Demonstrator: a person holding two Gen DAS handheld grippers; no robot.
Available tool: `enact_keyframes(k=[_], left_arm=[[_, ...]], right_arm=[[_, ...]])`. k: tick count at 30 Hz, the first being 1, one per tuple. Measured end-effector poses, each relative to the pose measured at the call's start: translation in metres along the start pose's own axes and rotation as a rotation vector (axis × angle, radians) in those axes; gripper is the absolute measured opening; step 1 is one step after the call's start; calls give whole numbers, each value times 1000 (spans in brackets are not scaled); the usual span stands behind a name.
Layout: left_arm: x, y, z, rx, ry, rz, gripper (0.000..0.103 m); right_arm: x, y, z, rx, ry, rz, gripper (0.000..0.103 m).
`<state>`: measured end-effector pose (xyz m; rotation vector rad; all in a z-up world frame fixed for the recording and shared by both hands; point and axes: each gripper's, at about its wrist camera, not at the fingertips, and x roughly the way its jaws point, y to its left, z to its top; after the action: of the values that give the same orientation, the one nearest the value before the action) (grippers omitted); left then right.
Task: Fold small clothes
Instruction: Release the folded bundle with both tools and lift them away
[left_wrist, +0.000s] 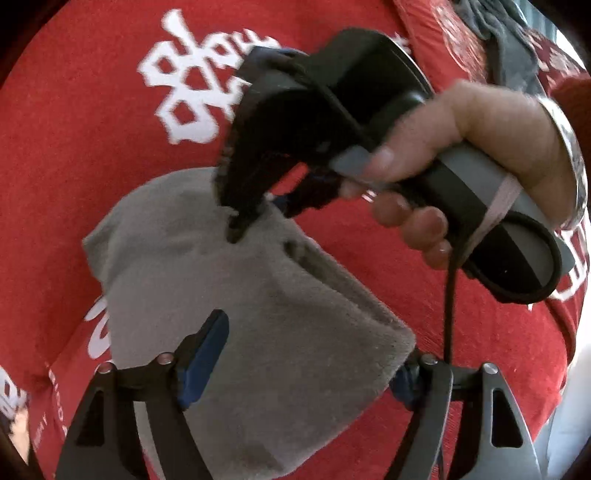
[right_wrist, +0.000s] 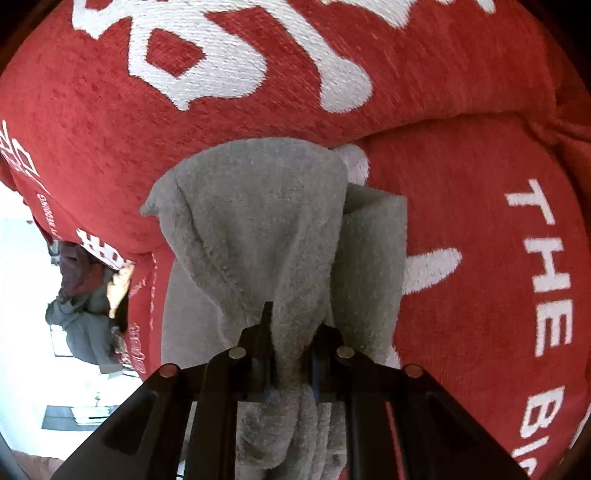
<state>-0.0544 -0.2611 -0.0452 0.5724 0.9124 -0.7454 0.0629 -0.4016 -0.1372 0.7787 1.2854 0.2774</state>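
Observation:
A small grey fleecy cloth (left_wrist: 236, 295) lies partly folded on a red blanket (left_wrist: 74, 166) with white lettering. My left gripper (left_wrist: 303, 369) is open, its blue-padded fingers (left_wrist: 203, 358) standing either side of the cloth's near edge. In the left wrist view my right gripper (left_wrist: 236, 229), held by a hand (left_wrist: 480, 140), pinches the cloth's far edge. In the right wrist view the right gripper (right_wrist: 291, 343) is shut on a bunched fold of the grey cloth (right_wrist: 266, 221), which hangs ahead of it over the red blanket (right_wrist: 461, 221).
The red blanket covers nearly all the surface in both views. A cable (left_wrist: 448, 295) hangs from the right gripper's handle. At the left of the right wrist view, past the blanket's edge, is a bright room with dark and grey clothes (right_wrist: 81, 306).

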Motion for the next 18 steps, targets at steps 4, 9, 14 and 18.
enact_keyframes(k=[4, 9, 14, 18], left_arm=[[-15, 18, -10, -39, 24, -2, 78], [-46, 45, -31, -84, 35, -8, 78], [-60, 89, -52, -218, 94, -3, 78], [-43, 127, -65, -363, 178, 13, 78]], right_arm=[[-6, 3, -1, 63, 30, -34, 26], [-37, 8, -25, 95, -7, -91, 27], [-76, -3, -84, 199, -38, -69, 36], [-79, -11, -134, 285, -40, -45, 38]])
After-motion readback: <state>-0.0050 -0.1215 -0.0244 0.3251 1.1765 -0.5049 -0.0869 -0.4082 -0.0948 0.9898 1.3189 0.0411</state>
